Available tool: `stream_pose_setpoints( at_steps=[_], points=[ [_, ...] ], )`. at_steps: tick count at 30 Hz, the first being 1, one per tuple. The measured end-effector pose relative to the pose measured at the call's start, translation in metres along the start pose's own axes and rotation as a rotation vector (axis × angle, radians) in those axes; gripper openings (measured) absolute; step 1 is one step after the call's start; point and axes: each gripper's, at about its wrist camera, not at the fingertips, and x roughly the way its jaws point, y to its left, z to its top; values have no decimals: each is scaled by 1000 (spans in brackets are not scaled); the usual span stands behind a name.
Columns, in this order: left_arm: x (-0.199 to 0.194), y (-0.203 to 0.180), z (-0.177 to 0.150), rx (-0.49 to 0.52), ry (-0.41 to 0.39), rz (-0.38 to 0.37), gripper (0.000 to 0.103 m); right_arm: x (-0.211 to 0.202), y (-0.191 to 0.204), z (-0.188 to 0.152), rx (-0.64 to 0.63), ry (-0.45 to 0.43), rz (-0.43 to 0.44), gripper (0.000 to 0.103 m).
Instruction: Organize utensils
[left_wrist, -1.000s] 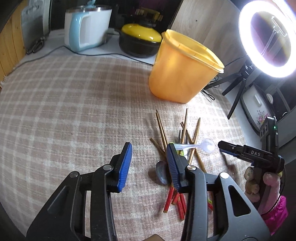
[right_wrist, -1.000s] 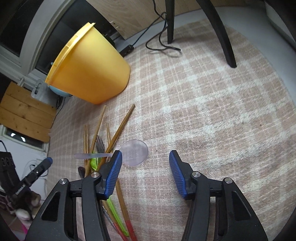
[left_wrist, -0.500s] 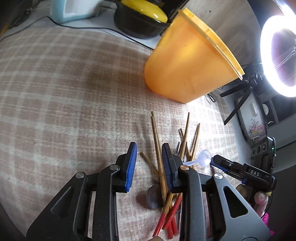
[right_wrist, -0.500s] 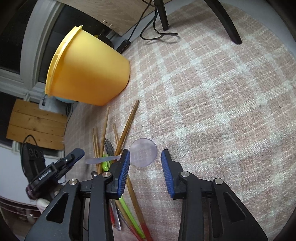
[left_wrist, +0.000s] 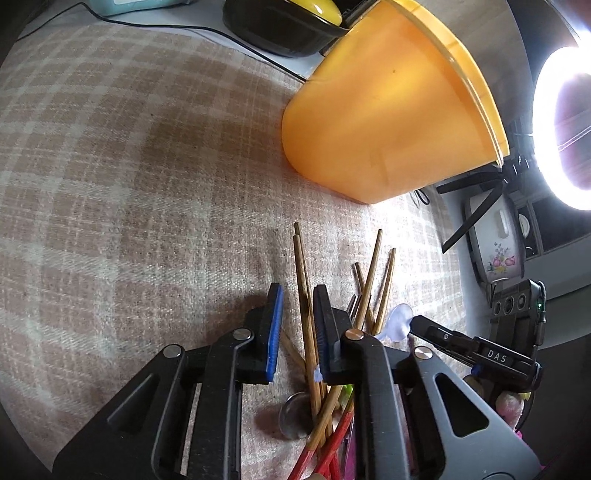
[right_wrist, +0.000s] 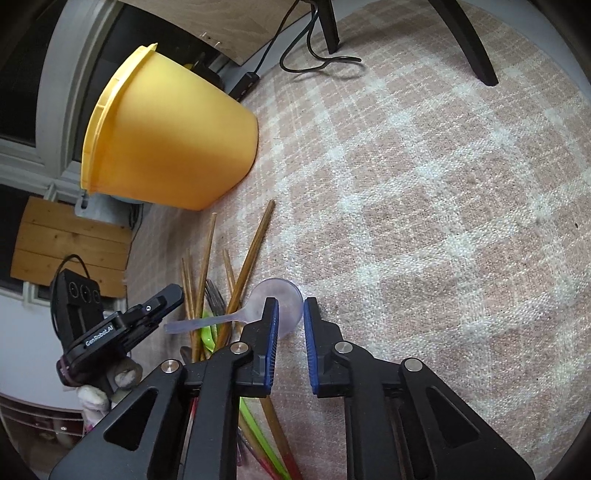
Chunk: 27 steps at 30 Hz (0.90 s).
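A pile of utensils lies on the checked cloth in front of a yellow tub (left_wrist: 384, 122) (right_wrist: 173, 147). It holds wooden chopsticks (left_wrist: 304, 295) (right_wrist: 251, 258), a metal spoon (left_wrist: 293, 413), a fork (right_wrist: 214, 295) and a clear plastic spoon (right_wrist: 286, 321) (left_wrist: 399, 319). My left gripper (left_wrist: 298, 291) (right_wrist: 173, 293) is low over the pile. Its jaws are closing with a pair of chopsticks between them, and a gap still shows by the left pad. My right gripper (right_wrist: 290, 302) (left_wrist: 417, 323) is closing on the clear spoon's bowl; a gap still shows between its pads.
A ring light (left_wrist: 561, 129) stands on tripod legs (right_wrist: 476, 48) at the cloth's far edge, with a cable (right_wrist: 317, 62) beside them. A black pot with a yellow lid (left_wrist: 280, 26) sits behind the tub. Bare cloth (right_wrist: 443, 221) stretches right of the pile.
The left gripper came forward and down onto the pile, its jaws narrowing around two chopsticks. The right gripper stayed nearly in place while its jaws narrowed around the clear spoon's bowl.
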Motion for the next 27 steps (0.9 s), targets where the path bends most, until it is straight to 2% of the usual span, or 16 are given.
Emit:
stream_pose_setpoints(
  at_steps=[6,18,23,27],
  points=[
    [10,0,2,-18,9,-17,6,1,2,1,-19,3,-7,8],
    [-4,-1,-1,3,-33,-8,4,-3,12,2,-77,-19,-22,3],
    [-20,-1,-2,10,-74,7,4,-13,24,2,-150,-51,-57,3],
    [-40,-2,-4,34,-121,18,4,-27,44,0,-258,-98,-106,2]
  ],
)
